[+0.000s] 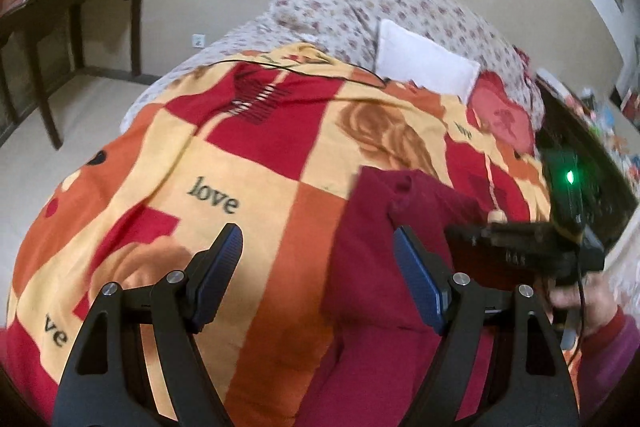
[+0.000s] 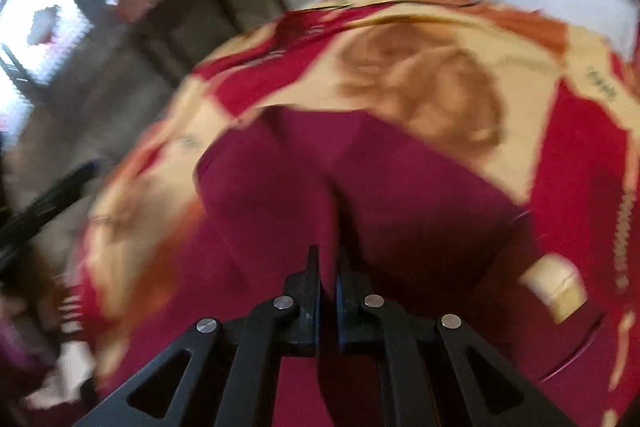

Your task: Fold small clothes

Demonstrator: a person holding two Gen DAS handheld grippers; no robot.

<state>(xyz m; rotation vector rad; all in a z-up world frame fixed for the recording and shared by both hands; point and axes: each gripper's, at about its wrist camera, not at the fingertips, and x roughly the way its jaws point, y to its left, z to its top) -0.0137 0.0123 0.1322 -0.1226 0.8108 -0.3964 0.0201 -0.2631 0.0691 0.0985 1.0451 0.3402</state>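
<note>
Pinching a fold of the maroon garment (image 2: 360, 179) between the right gripper (image 2: 328, 267) fingers, likely to lift an edge. Left gripper (image 1: 316, 267) fingers spread wide, empty, garment beside and beyond the right-hand finger, spread over the blanket (image 1: 248, 163) on the bed.

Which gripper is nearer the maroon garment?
Right. The right gripper has its jaws shut on the garment; the left gripper hangs open just left of it.

The blanket (image 1: 256, 163) on the bed carries the word "love" printed in dark letters on a cream square. Near its lower left edge the letters "ve" show, the rest cut off. Other printing on it is too blurred to read.
</note>
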